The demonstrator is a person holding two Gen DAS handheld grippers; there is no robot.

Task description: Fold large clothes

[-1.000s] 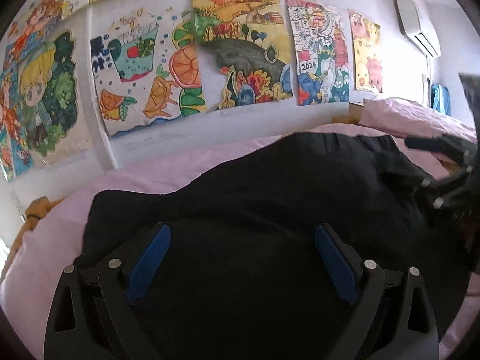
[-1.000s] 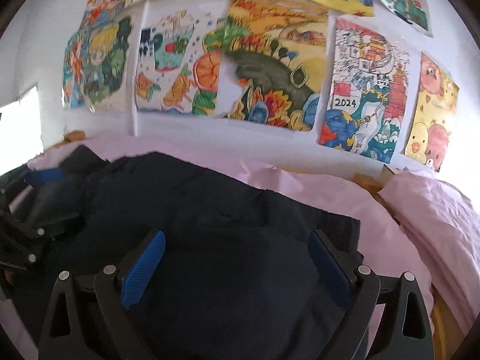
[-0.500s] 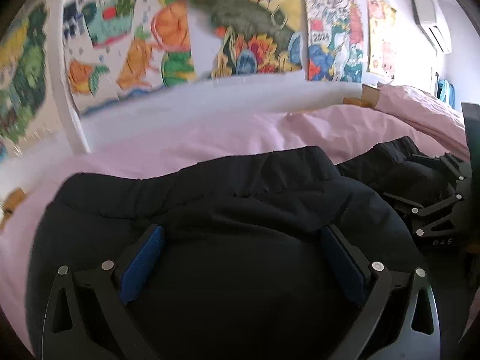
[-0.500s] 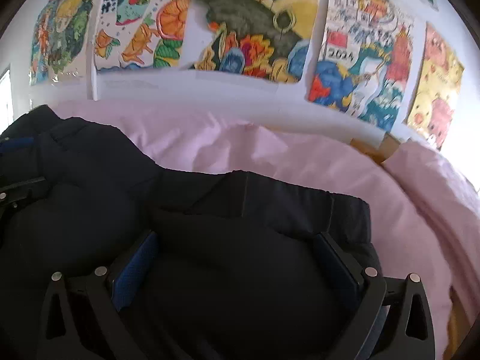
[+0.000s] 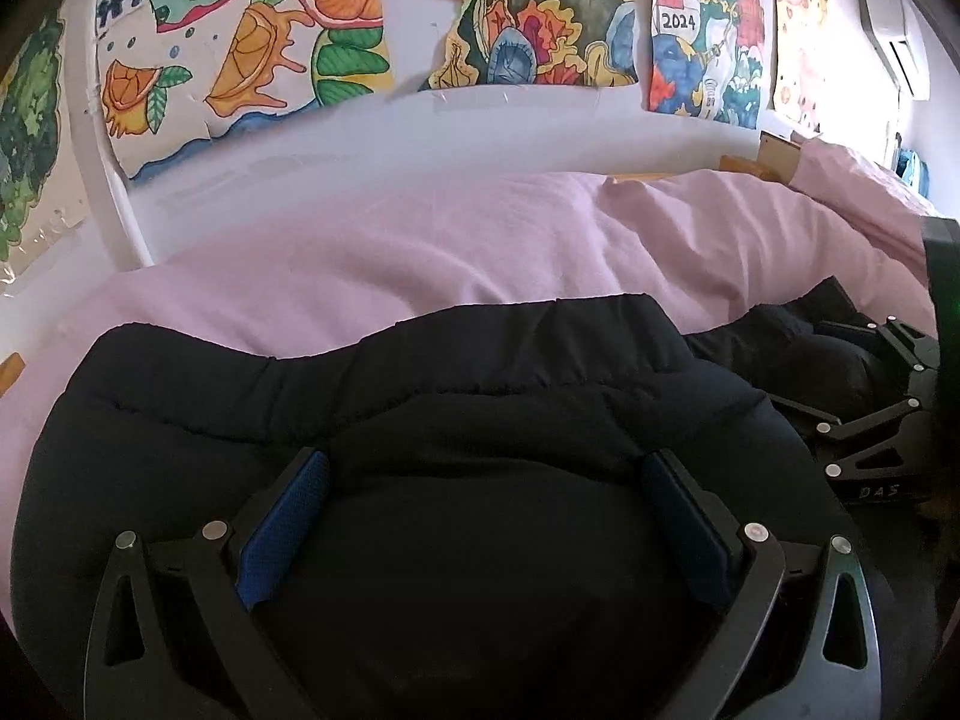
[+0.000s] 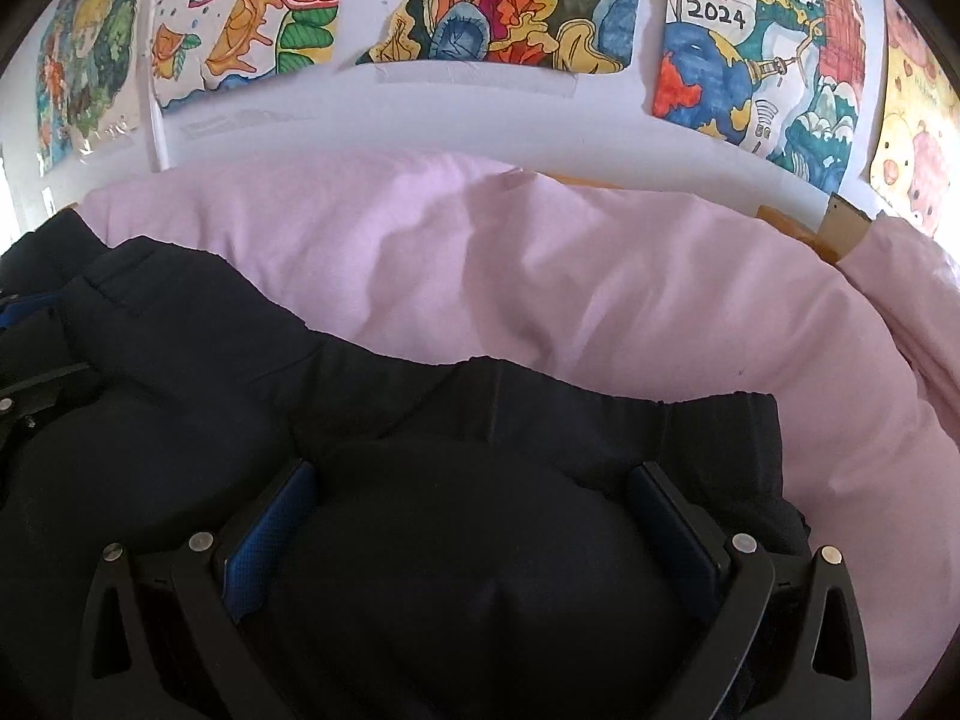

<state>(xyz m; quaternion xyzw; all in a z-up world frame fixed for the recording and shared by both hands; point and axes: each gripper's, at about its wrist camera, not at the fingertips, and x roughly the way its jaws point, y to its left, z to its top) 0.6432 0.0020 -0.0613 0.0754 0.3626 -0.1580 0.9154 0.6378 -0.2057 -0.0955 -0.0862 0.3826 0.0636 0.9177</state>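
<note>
Left gripper [image 5: 486, 468]: jaws spread wide, blue pads [image 5: 282, 531] at 8 and 4 o'clock of the left wrist view. A bulge of the dark padded garment [image 5: 480, 540] sits between the fingers; whether the pads press on the fabric cannot be told.

Right gripper [image 6: 474, 480]: jaws likewise spread wide, blue pads at 8 and 4 o'clock of the right wrist view, with garment [image 6: 468, 570] padding bulging between them. Contact with the pads cannot be confirmed.

Garment location: it lies on the pink bed cover [image 5: 420, 252], filling the lower half of both views. Its elasticated hem [image 6: 690, 414] runs across the middle of the frame, from 9 towards 3 o'clock.

In the left wrist view, the right gripper [image 5: 870, 414] appears at 3 o'clock, resting on the same garment. White lettering on its black body reads roughly "DAS"; the full marking is not legible.

Wall [image 6: 480, 114]: coloured drawings are taped above the bed.
- A drawing with a globe and red flag [image 6: 756, 42] at 1 o'clock carries the figure "2024".
- A fruit drawing [image 5: 240, 30] at 11 o'clock bears blue Chinese characters at its upper left; they are too distorted to read with certainty.
- A yellow drawing with pink pigs [image 6: 918, 120] sits at 2 o'clock.

An air conditioner [image 5: 888, 24] is mounted at 2 o'clock in the left wrist view.
</note>
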